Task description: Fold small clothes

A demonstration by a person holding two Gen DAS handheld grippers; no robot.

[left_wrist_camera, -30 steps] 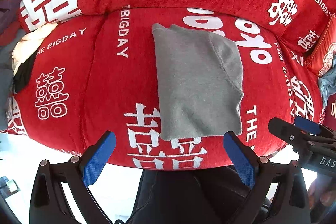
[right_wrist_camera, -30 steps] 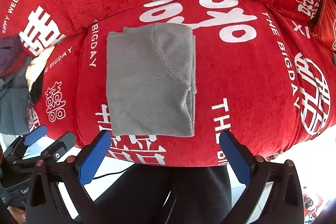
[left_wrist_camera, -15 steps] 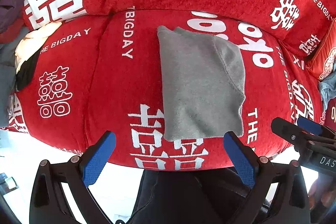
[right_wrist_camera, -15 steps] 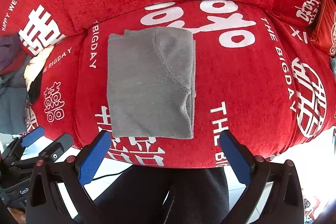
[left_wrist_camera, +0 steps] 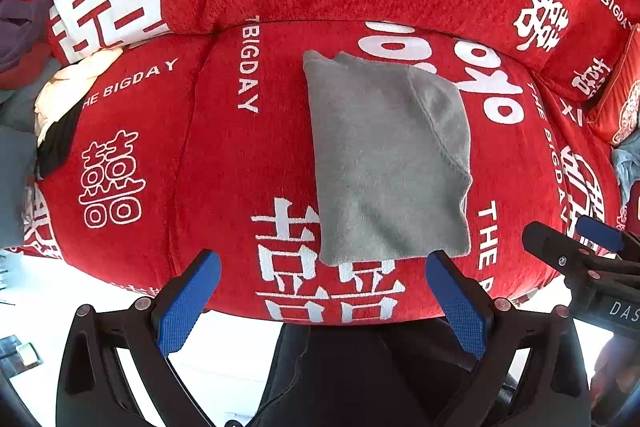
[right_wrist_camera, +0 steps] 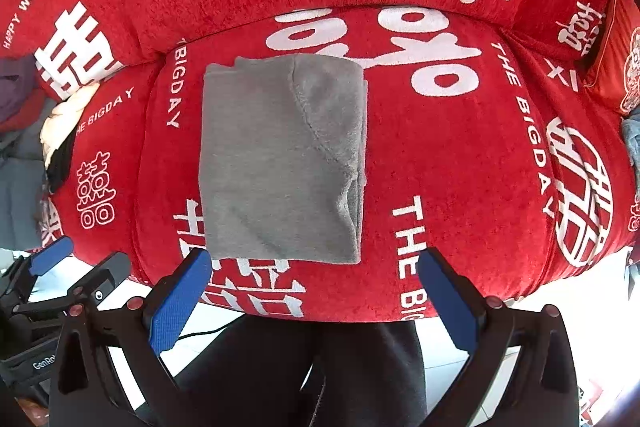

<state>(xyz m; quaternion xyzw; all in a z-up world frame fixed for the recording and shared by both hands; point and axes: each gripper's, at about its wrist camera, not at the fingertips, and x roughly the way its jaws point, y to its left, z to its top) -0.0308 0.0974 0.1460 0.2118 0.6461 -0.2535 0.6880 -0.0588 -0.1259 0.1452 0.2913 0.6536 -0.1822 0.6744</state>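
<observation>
left wrist view: the folded grey garment (left_wrist_camera: 384,163) is lying flat on the red sofa cover (left_wrist_camera: 224,155); the left gripper (left_wrist_camera: 320,295) is being held released, just short of its near edge.
right wrist view: the right gripper (right_wrist_camera: 314,293) is likewise being held released, empty; the garment (right_wrist_camera: 280,159) is judged soft, light and limp, best pinched at near corners.

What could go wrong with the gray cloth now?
The gray cloth lies folded near the front edge of the red sofa; a clumsy pull might slide it off. Both the left gripper and right gripper have open jaws and hold nothing, so grabbing only the top layer could undo the fold.
</observation>
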